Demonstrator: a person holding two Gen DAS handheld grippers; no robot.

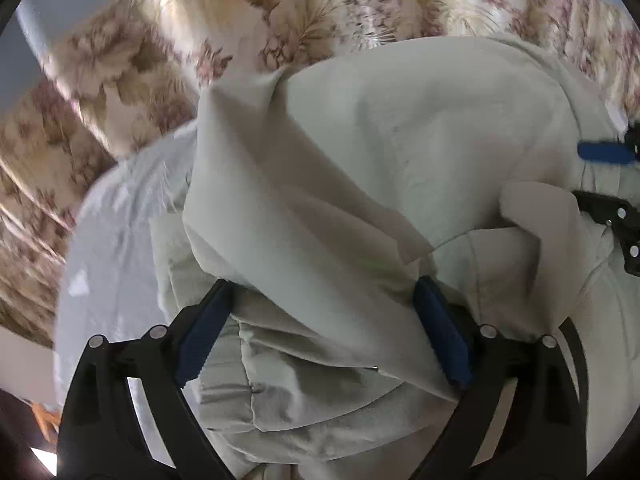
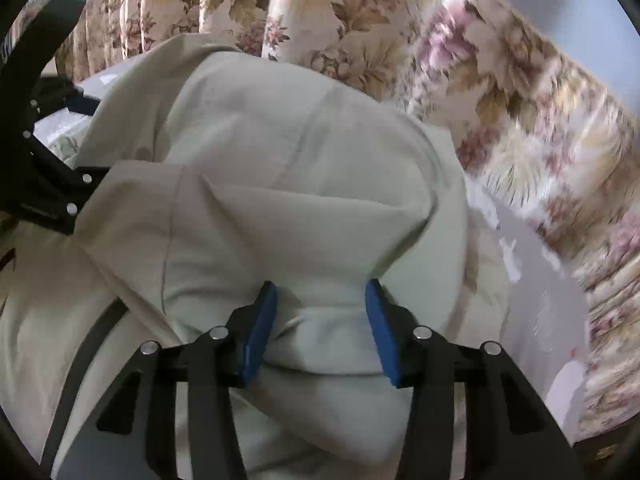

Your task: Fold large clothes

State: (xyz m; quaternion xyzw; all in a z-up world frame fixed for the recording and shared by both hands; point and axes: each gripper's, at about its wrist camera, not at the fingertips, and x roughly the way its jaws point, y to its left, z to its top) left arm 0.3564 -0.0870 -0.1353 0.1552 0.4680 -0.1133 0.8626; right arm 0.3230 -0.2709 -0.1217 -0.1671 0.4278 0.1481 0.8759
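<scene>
Below both my grippers lies the pale garment [image 1: 360, 160] (no readable label): left gripper [image 1: 320, 332] gapes wide, right gripper [image 2: 320, 328] stands parted around a fold, floral curtain [image 2: 360, 20] at twelve o'clock.

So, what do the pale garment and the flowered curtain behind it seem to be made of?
The pale garment looks like a soft matte woven cloth, perhaps cotton: it lies in rounded folds with stitched seams and no shine. The flowered curtain looks like a heavier printed fabric hanging in vertical pleats; blur hides its weave.
</scene>
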